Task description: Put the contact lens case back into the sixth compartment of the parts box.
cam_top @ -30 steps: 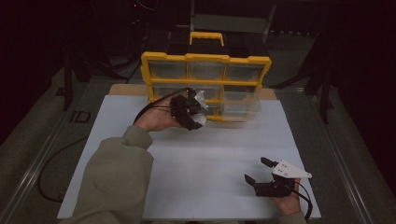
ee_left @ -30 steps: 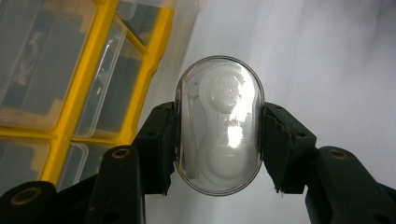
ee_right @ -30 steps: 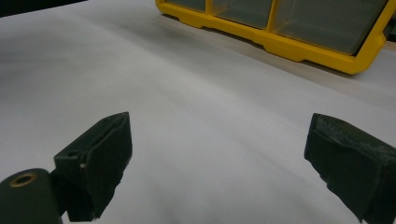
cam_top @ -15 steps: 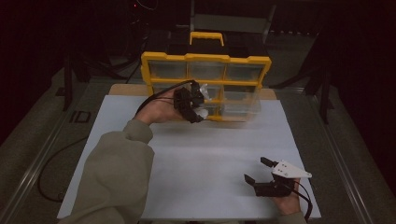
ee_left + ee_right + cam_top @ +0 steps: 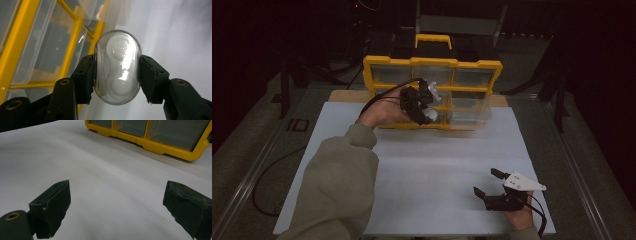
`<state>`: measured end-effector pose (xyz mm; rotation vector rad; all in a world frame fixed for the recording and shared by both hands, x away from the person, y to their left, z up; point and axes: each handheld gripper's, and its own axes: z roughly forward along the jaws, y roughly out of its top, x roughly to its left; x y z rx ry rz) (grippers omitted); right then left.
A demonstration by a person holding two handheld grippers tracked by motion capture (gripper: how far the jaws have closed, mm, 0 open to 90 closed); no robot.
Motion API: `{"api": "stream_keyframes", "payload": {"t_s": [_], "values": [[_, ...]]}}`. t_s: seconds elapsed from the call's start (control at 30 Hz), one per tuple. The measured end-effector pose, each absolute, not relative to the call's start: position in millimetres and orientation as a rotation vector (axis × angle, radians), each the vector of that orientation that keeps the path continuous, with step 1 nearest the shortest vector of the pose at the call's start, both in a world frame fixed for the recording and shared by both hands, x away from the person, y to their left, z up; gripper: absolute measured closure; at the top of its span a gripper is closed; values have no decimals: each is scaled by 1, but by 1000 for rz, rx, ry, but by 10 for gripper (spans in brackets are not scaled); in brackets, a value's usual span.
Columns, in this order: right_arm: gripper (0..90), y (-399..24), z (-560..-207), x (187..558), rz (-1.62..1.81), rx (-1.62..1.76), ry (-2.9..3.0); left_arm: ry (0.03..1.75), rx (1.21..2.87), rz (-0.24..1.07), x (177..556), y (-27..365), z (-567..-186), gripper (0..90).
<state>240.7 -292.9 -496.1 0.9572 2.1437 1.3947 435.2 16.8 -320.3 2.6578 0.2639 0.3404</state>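
Observation:
A yellow organizer (image 5: 432,62) with clear drawers stands at the back of the white mat; its frame (image 5: 17,42) and its base (image 5: 160,147) also show in the gripper views. My left gripper (image 5: 428,106) is held in front of its middle drawers, shut on a clear oval capsule (image 5: 117,66) with a white piece inside. One clear drawer (image 5: 469,114) is pulled out to the right of that gripper. My right gripper (image 5: 488,182) rests open near the mat's front right corner, nothing between its fingers (image 5: 51,205).
The white mat (image 5: 422,165) covers the table between the two hands. A sleeve (image 5: 337,190) reaches in from the front left. A black cable (image 5: 267,175) lies on the floor at the left. Dark stands surround the table.
My left gripper has carried the capsule a little up and to the right, closer to the organizer's drawers. The right gripper has stayed where it was.

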Motion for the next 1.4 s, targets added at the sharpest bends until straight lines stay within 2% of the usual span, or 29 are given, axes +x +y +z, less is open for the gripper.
{"api": "stream_keyframes", "payload": {"t_s": [1.4], "values": [[76, -295, -496, 242, 1406, 954, 2150, 228, 2588, 338, 455, -31, -293, 492]]}}
